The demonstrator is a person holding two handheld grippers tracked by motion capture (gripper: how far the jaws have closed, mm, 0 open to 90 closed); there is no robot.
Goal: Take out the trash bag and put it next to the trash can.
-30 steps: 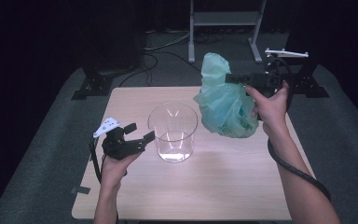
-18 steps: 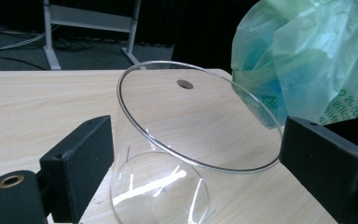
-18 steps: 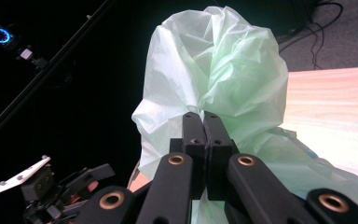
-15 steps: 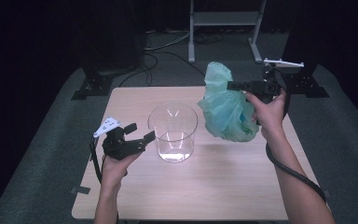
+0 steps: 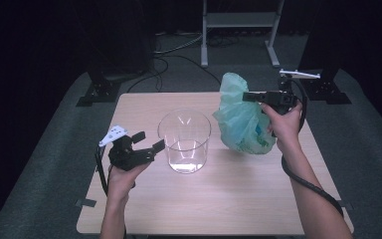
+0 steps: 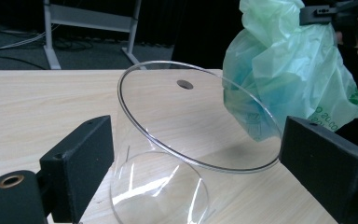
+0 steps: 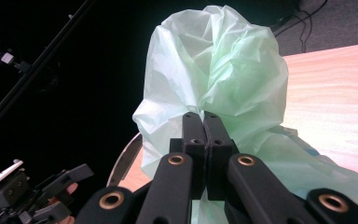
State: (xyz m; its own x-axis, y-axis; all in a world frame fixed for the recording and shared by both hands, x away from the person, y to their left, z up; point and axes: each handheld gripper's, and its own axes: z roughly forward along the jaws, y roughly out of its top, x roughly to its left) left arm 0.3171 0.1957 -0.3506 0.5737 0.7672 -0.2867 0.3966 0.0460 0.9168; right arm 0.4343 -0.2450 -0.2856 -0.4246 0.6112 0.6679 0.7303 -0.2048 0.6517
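Dark room, pale wood table; right gripper pinches gathered neck of green bag, bag bottom resting on table right of clear beaker; left gripper spread around beaker, not touching. Advice: clamp beaker first; lift bag clear of rim; lower centred.

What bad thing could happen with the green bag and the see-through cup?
The right gripper pinches only the bunched neck of the thin green plastic bag, so it might slip or tear. The bag's bulging bottom hangs close beside the clear plastic cup and could knock it over, since the open left gripper isn't gripping it.
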